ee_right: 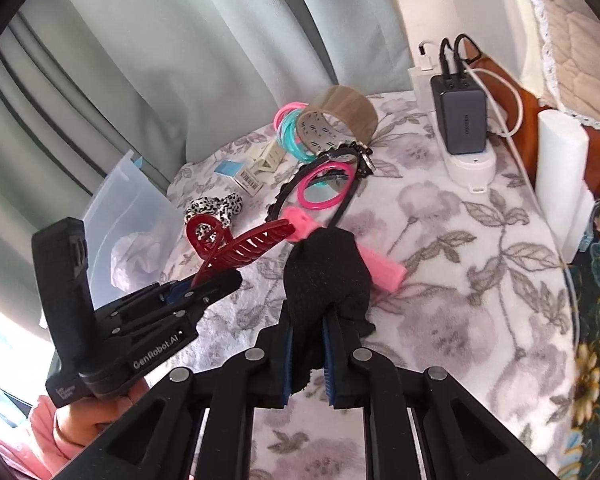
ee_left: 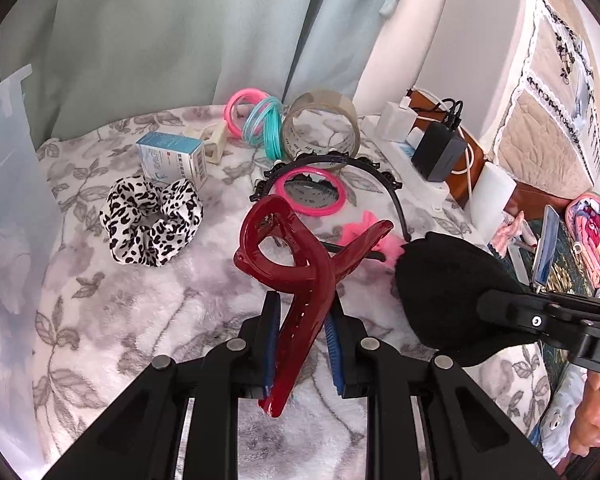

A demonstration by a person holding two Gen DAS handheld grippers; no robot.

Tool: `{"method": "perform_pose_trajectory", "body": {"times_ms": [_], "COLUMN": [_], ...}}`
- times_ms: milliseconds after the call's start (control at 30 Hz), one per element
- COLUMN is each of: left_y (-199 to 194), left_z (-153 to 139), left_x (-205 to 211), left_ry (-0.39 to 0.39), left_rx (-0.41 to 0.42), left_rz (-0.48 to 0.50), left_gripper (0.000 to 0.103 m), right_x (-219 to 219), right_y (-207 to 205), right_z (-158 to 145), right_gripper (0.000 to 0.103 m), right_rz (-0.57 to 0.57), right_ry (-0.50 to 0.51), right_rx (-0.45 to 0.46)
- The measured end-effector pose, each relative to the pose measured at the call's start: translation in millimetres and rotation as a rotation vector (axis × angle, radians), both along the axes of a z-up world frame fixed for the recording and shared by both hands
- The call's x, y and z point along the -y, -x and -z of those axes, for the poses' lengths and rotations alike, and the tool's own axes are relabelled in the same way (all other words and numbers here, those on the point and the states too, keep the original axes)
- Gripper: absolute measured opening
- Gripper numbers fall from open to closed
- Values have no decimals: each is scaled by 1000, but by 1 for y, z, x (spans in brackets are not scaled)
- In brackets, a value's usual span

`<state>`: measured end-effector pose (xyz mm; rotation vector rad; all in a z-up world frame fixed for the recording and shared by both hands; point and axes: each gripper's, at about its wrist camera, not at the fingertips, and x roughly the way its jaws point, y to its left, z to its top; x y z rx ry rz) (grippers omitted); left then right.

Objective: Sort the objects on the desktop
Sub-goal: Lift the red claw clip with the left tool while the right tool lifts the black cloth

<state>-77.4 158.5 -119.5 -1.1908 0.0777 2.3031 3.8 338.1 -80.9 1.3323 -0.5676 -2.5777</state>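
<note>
The worktop [ee_left: 148,312] under its floral fleece carries a clear plastic bin [ee_left: 4,184] at your left edge. Your right hand-held gripper [ee_right: 307,344] pinches a black knit cloth [ee_right: 326,276] — lifted above the pink foam strip [ee_right: 384,270]. Your left hand-held gripper [ee_left: 302,332] is clamped on the dark red claw clip [ee_left: 288,264], raised off the fleece, near the leopard scrunchie [ee_left: 152,220].
</note>
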Motion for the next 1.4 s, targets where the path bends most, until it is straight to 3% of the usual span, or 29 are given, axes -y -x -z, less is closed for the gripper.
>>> {"method": "perform_pose_trajectory", "body": {"times_ms": [367,533,733,867,1133,1400], "left_y": [1,2,-8,-17,-12,-6], "left_z": [-4,-8,-20,-9,19,25], "left_x": [16,31,12,-12,-29,-25], "left_ry": [-23,-48,-80,-15,110,113], "left_rx": [-8,-5,-24,-8,37,60], "left_rz": [-47,-72,25,98,102,80], "left_gripper": [22,22,23,23,19,19], "right_x": [4,-6,-4,-4,-11,-25], "right_y": [-4,-5,-8,-10,-13,-17], "right_z": [23,32,28,28,30,32], "right_gripper": [13,13,13,13,13,13], "right_rz": [-21,28,21,27,59,100], "right_ry": [-35,-49,-63,-60,-55,-51], "right_rx": [82,121,111,110,111,114]}}
